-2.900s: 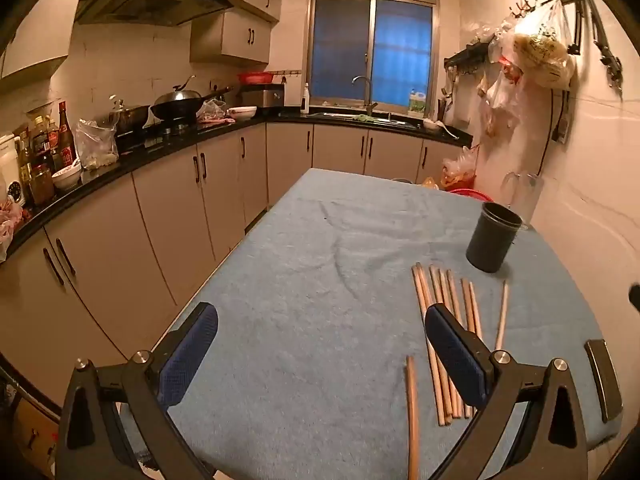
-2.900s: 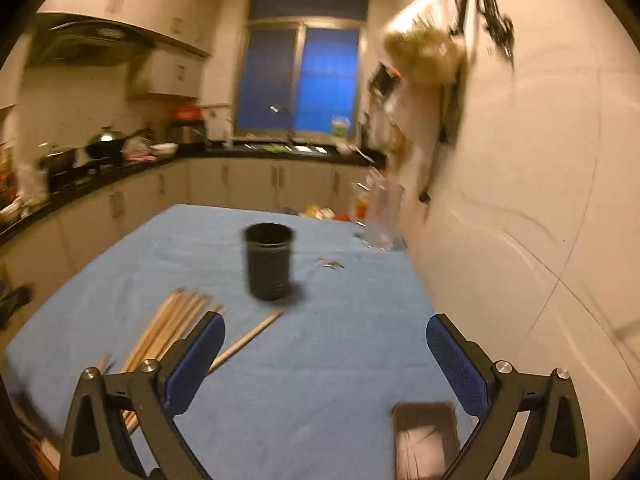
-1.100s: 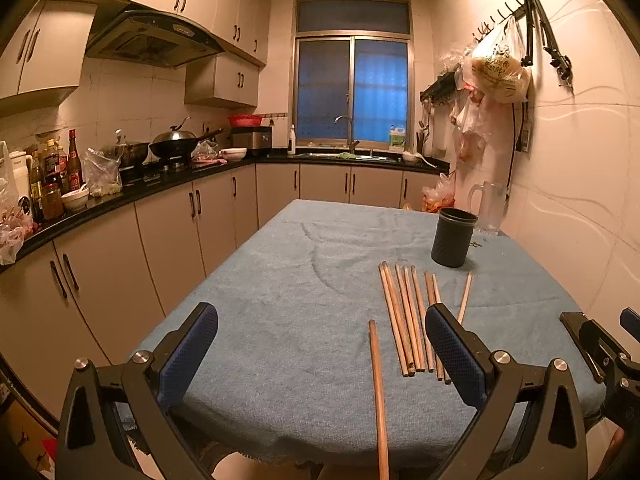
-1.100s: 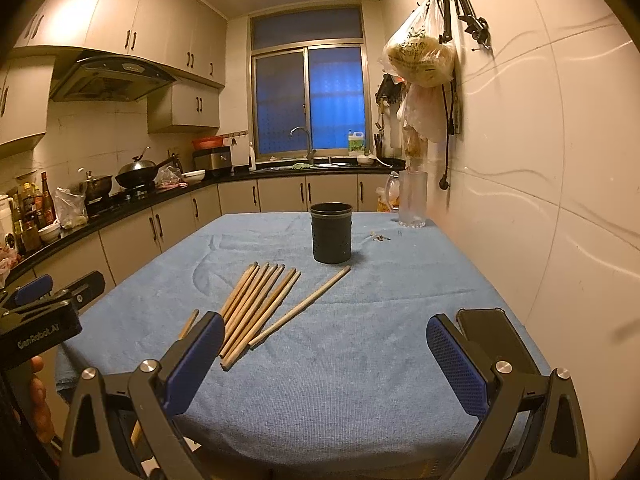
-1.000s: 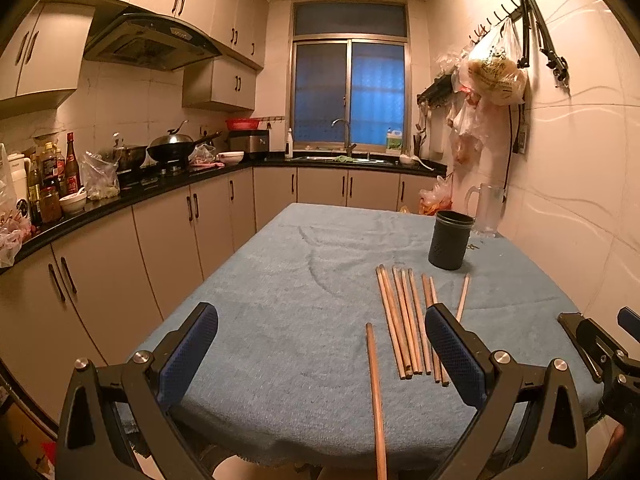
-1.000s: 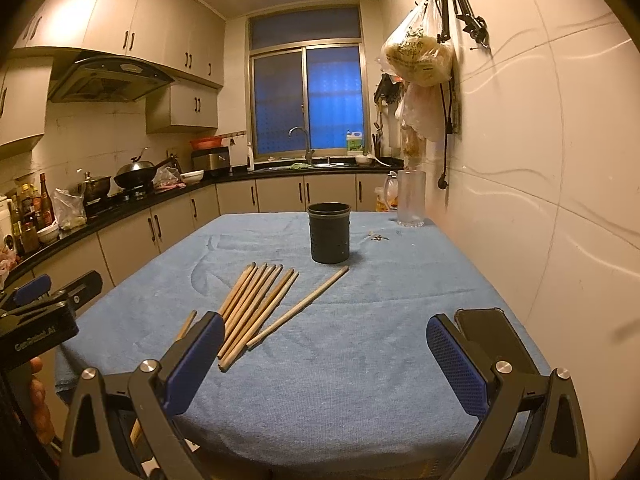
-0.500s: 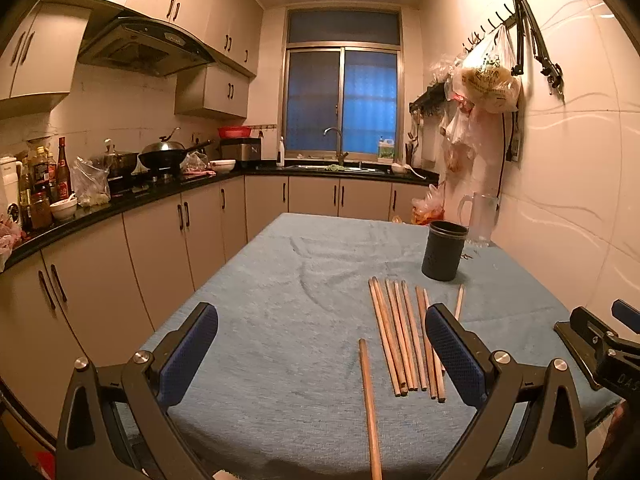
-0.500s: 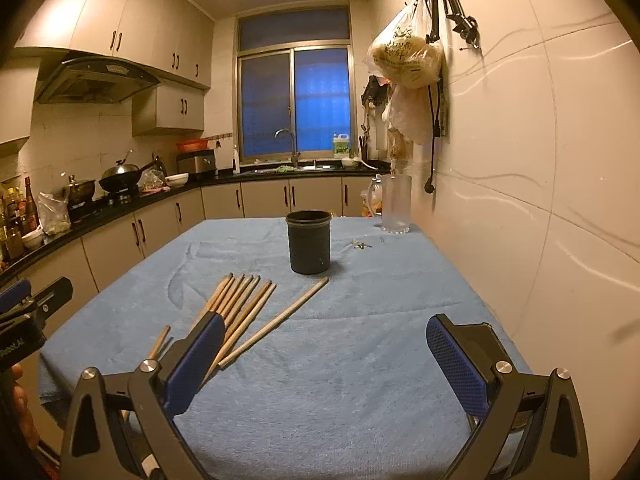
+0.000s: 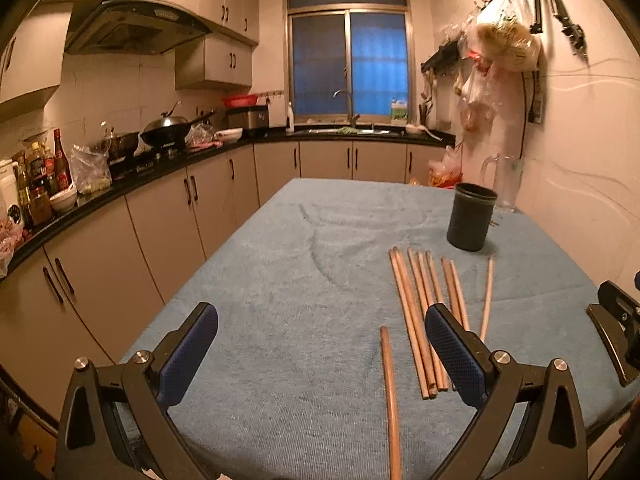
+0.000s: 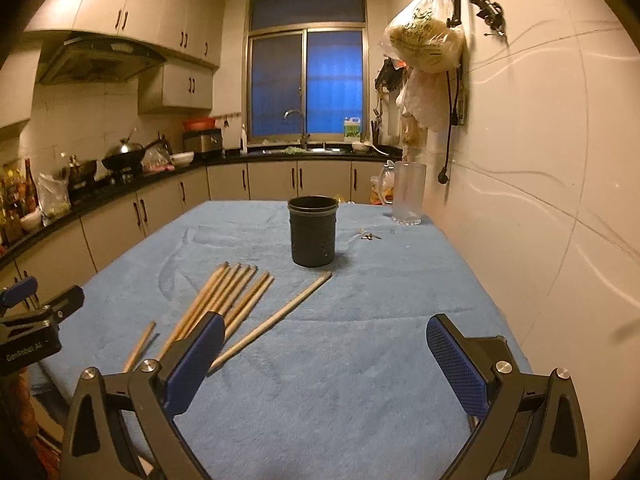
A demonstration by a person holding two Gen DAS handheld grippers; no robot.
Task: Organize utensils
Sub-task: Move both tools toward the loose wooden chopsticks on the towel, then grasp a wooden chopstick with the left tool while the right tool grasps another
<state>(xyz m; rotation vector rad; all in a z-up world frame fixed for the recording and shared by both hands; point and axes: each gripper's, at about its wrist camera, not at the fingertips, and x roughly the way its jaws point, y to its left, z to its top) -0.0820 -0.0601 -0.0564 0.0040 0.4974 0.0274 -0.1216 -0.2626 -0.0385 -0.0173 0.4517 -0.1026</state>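
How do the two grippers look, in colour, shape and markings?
Both are alike: the left gripper and right gripper have black angular frames with triangular cut-outs, silver round bolts, and blue textured pads on the jaws. White lettering marks the left gripper's black body in the right wrist view.

Light: dim, warm yellow indoor cast | window (image 10: pixel 306 86) deep blue, dark outside | shadows: soft, short one beside the black cup (image 10: pixel 312 231) | glare: faint streaks on right wall | distortion: strong fisheye bending, black vignette corners | focus: fairly sharp, slight grain
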